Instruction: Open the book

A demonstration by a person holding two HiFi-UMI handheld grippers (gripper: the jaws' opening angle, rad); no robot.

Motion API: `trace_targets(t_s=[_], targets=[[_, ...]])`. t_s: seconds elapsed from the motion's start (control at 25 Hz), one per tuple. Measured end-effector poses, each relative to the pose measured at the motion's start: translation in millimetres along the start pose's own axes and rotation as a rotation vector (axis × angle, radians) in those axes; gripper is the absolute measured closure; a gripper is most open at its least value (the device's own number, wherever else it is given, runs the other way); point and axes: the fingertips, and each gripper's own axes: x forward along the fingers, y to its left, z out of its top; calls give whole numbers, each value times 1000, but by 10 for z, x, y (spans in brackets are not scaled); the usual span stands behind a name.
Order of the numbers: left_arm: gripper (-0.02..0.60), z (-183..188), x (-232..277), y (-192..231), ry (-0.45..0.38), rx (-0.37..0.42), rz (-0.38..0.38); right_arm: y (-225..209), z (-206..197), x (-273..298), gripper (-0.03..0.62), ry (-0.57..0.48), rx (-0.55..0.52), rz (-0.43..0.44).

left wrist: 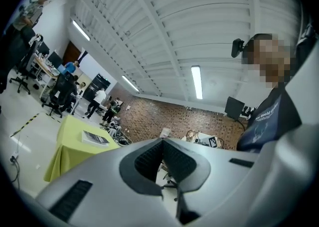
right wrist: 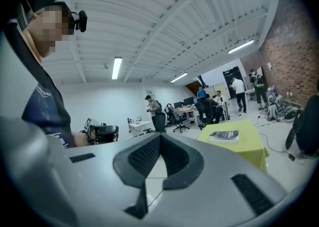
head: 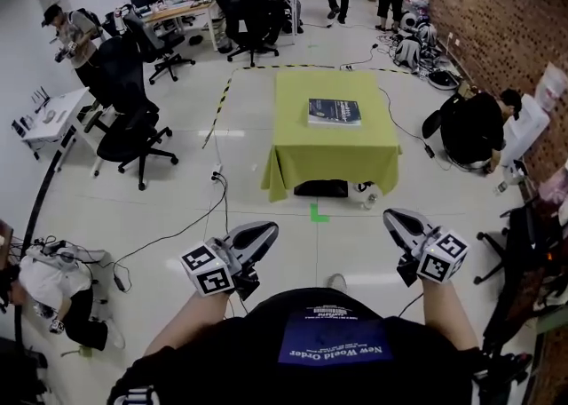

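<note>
Find the book point(head: 335, 112) closed, cover up, lying flat toward the far side of the worktop point(head: 302, 159), alone on its yellow-green cloth. Place both claws well short of it, out over bare floor point(head: 355, 252) in front of the person's body. Read left claw point(head: 263, 233) as clenched pad to pad with nothing between, and right claw point(head: 396, 219) as likewise clenched and empty. Judge the step as approach only, opening not yet begun. Expect the next move to call for closing the gap to the worktop, releasing one claw to catch the cover's free edge, and steadying the book with the other. Cannot tell from here which edge is the spine.
</note>
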Motion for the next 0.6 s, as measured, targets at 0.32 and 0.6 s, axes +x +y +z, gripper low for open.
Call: trace_targets(t_s=[0.32, 0.6], targets=[[575, 333, 1088, 518, -51, 46, 111, -1216, 466, 472, 608, 12, -53, 150], [575, 397, 1897, 797, -57, 57, 164, -2086, 707, 684, 608, 6, -53, 227]])
